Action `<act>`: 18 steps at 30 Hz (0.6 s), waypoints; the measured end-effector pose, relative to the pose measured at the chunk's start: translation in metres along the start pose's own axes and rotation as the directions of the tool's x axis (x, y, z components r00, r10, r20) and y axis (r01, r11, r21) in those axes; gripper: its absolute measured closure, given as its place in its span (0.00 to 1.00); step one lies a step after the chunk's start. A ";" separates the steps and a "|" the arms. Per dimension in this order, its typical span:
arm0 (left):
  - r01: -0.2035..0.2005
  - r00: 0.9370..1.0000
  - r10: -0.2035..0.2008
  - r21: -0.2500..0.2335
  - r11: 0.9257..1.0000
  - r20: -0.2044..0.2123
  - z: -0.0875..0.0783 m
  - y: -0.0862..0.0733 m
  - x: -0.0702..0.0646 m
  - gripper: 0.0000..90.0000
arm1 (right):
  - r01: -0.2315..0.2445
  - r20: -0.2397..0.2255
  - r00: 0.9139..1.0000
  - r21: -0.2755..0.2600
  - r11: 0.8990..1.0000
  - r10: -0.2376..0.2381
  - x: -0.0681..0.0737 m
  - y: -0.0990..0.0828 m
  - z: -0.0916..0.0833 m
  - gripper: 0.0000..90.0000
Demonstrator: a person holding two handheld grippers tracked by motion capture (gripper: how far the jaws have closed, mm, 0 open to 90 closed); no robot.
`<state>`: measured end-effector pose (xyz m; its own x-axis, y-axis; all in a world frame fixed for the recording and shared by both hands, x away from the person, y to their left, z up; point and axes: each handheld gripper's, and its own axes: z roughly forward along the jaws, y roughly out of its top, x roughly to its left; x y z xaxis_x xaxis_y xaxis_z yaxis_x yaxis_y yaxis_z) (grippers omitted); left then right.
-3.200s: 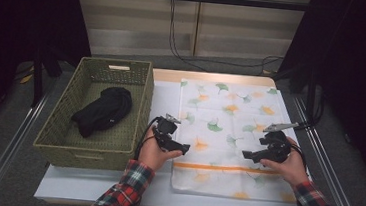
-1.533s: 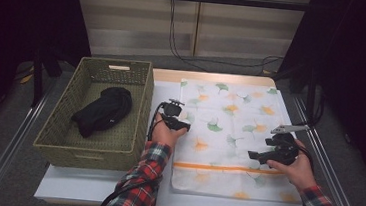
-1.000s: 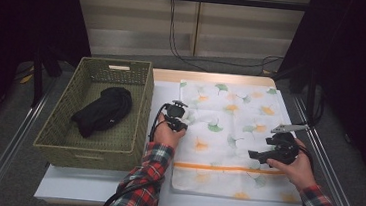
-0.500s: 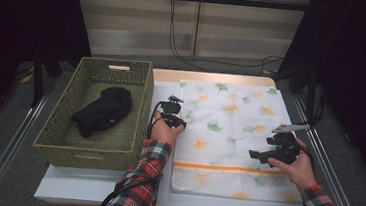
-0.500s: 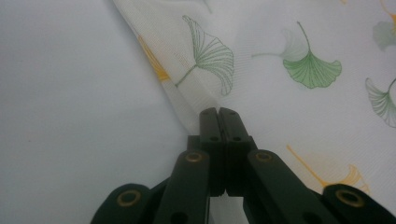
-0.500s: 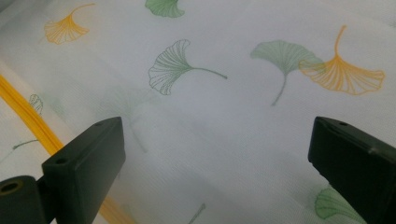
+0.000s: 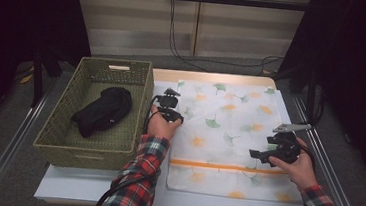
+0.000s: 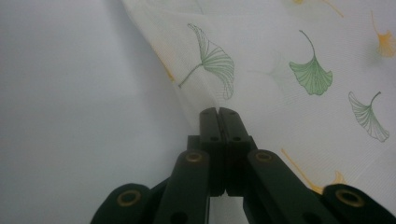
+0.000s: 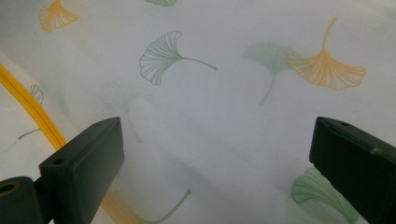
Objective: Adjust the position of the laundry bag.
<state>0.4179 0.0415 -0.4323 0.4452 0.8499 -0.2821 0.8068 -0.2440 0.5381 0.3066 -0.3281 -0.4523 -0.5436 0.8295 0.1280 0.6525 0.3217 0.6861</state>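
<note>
So compared with a few seconds back, the left gripper (image 7: 169, 107) has gone from low on the bag's (image 7: 228, 137) left side up to the edge near its upper left corner, left of centre in the high view. In the left gripper view its jaws are pressed together with the mesh edge pinched between them, and the fabric there stands up in a ridge off the white table (image 7: 78, 186). Over the last second that hand has crept up a bit too. I'd read that as the grab being done and the lift of that edge just starting, probably to open or move the bag.

The right gripper (image 7: 267, 153) hasn't really budged: it sits at the right of the frame over the bag's right side, just above the orange zipper (image 7: 225, 166). Its jaws stand wide apart in the right gripper view, nothing between them but mesh below.

The bag itself lies flat across the middle and right of the table, beside the green basket (image 7: 62, 140) with a black garment (image 7: 102, 111) in it.

Writing-wise: nothing readable. No brand or label, just the ginkgo leaf print in green and orange.
</note>
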 end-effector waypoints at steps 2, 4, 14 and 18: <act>0.017 1.000 -0.017 -0.002 1.000 0.003 -0.002 0.000 0.001 0.99 | 0.001 0.000 1.000 -0.001 1.000 -0.001 0.000 0.000 0.000 0.03; 0.012 1.000 -0.012 0.005 1.000 -0.005 -0.007 0.001 0.003 0.99 | 0.000 -0.001 1.000 0.001 1.000 0.000 0.000 0.000 0.000 0.03; 0.027 0.999 -0.027 0.011 1.000 -0.027 -0.013 0.002 0.009 1.00 | -0.004 0.001 1.000 -0.004 1.000 0.004 0.001 0.001 0.000 0.02; 0.033 0.999 -0.032 0.019 0.999 -0.036 -0.015 0.004 0.011 1.00 | 0.000 -0.002 1.000 -0.014 1.000 0.000 0.000 0.002 0.001 0.02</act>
<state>0.4199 0.0566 -0.4213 0.4044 0.8737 -0.2705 0.8282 -0.2243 0.5136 0.3082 -0.3269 -0.4517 -0.5444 0.8288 0.1295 0.6452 0.3151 0.6960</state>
